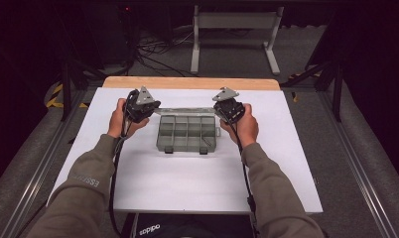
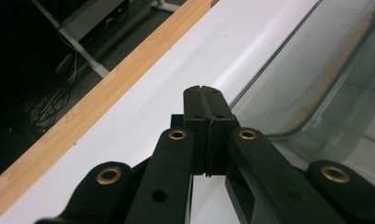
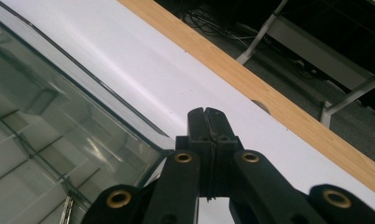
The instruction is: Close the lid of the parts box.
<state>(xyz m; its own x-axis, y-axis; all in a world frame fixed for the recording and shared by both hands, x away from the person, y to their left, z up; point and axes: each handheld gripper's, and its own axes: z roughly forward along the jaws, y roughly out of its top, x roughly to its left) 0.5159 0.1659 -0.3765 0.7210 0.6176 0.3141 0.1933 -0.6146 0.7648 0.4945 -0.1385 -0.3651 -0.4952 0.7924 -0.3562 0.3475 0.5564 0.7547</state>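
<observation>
A clear plastic organiser box (image 1: pixel 187 133) with several compartments lies in the middle of the white table top (image 1: pixel 187 183), its clear lid (image 1: pixel 185 111) raised at the far side. My left gripper (image 1: pixel 154 108) is at the lid's left end and my right gripper (image 1: pixel 218 110) at its right end. In the left gripper view the left gripper (image 2: pixel 205 91) is shut, pads together, with the lid (image 2: pixel 316 84) just to its right. In the right gripper view the right gripper (image 3: pixel 208 114) is shut too, and the lid's corner (image 3: pixel 59 121) sits just to its left. Nothing shows between either pair of jaws.
A wooden strip (image 1: pixel 190 83) runs along the table's far edge. Beyond it on the floor stand a grey desk frame (image 1: pixel 234 34) and loose cables (image 1: pixel 158 49). Metal rails (image 1: pixel 359 163) flank the table. White surface spreads in front of the box.
</observation>
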